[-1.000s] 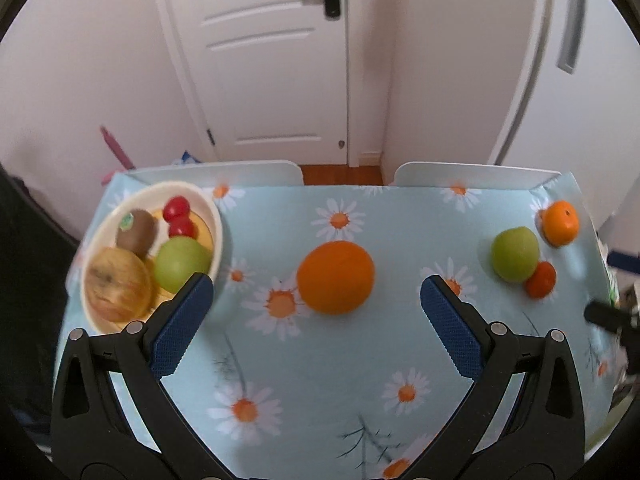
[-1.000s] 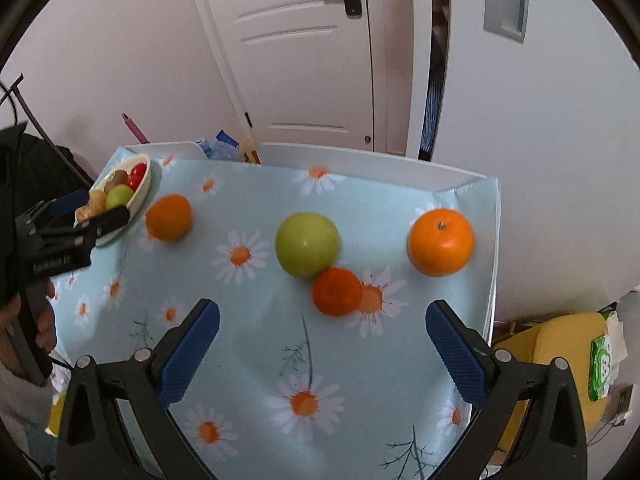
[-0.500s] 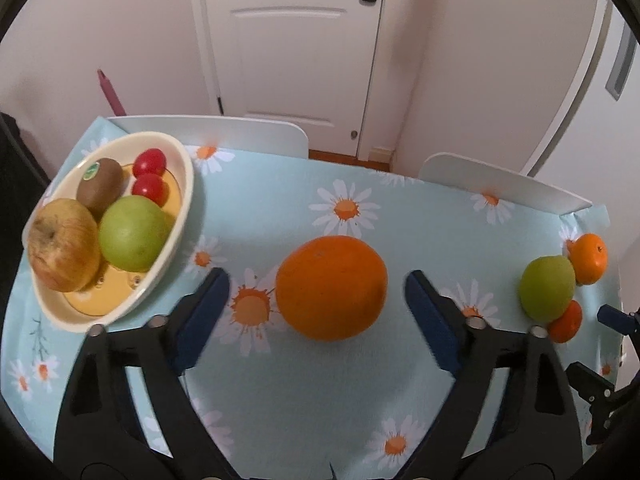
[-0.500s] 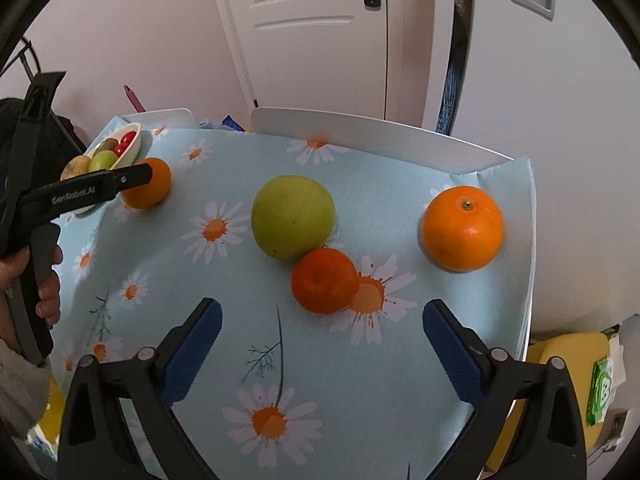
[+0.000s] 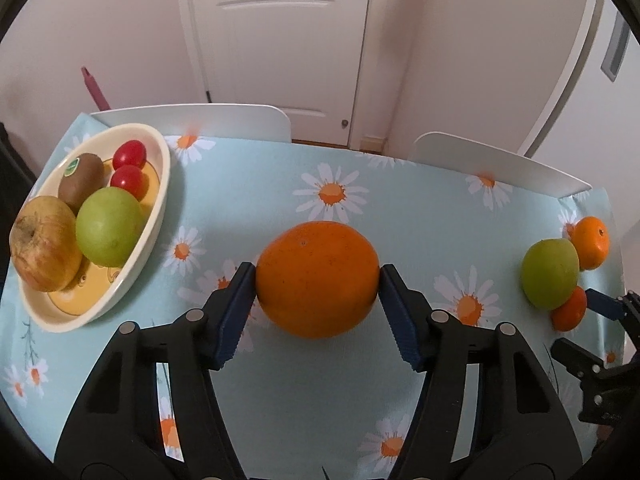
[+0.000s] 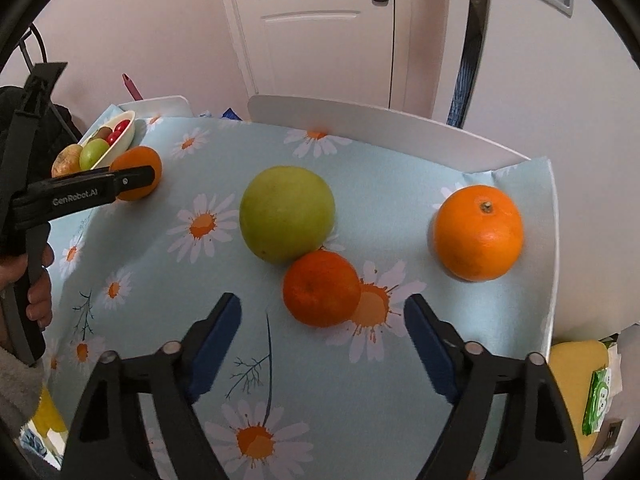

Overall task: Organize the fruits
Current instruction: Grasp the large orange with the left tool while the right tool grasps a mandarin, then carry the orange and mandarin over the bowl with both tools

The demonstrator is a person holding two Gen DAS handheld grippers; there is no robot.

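1. Left gripper (image 5: 317, 280) — both blue pads touch the sides of the large orange (image 5: 317, 279), which sits on the counter (image 5: 400, 208) just right of the bowl (image 5: 158, 216); the grip is closed onto the fruit.
2. Bowl — cream, near the counter's left edge, holding a brownish apple (image 5: 44, 244), a green apple (image 5: 109, 226), a kiwi (image 5: 82, 178) and two cherry tomatoes (image 5: 129, 168).
3. Right gripper (image 6: 322, 320) — jaws wide apart and holding nothing, the small tangerine (image 6: 321, 288) lying just ahead, between the fingertips' line.
4. Tangerine — touches the loose green apple (image 6: 287, 213) behind it, well right of the bowl.
5. Second orange (image 6: 478, 233) — stands apart from that pair, near the counter's right edge, farthest from the bowl.
6. Counter cover — pale blue cloth with daisy print.
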